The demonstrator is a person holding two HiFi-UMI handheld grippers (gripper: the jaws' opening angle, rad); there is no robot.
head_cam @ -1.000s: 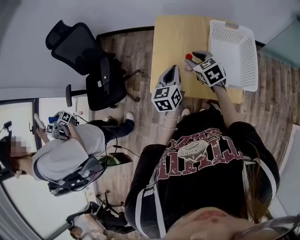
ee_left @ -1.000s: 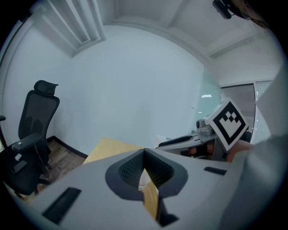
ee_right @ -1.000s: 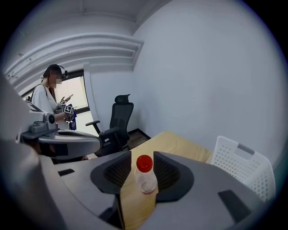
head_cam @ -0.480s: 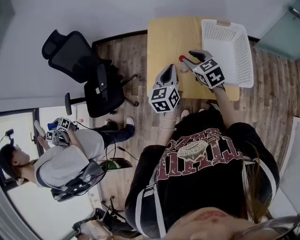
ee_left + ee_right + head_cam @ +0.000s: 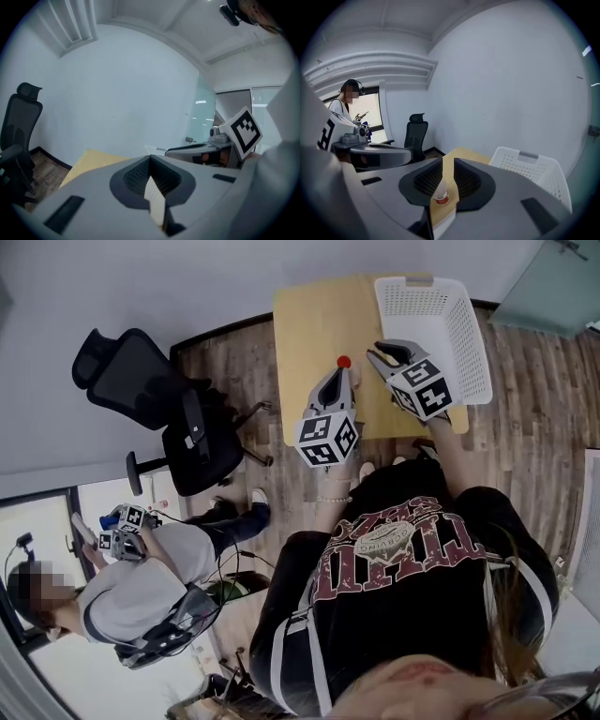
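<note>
We have bare table [image 5: 305, 324] free left of and beyond the bottle [image 5: 344, 362]. Basket [image 5: 436, 324] wall shuts off the right. Chair [image 5: 173, 413] stands well apart, left.

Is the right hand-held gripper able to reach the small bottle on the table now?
Probably yes: the right hand-held gripper has its jaws apart, and the bottle sits on the table just ahead, framed in their gap, nothing between.

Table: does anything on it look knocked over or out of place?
Perhaps the small bottle: in the right gripper view its red end sits lowest, clear body above, as if tipped over or upended on the table. The head view shows only its red cap, so I cannot be sure. The white basket stands normally.
</note>
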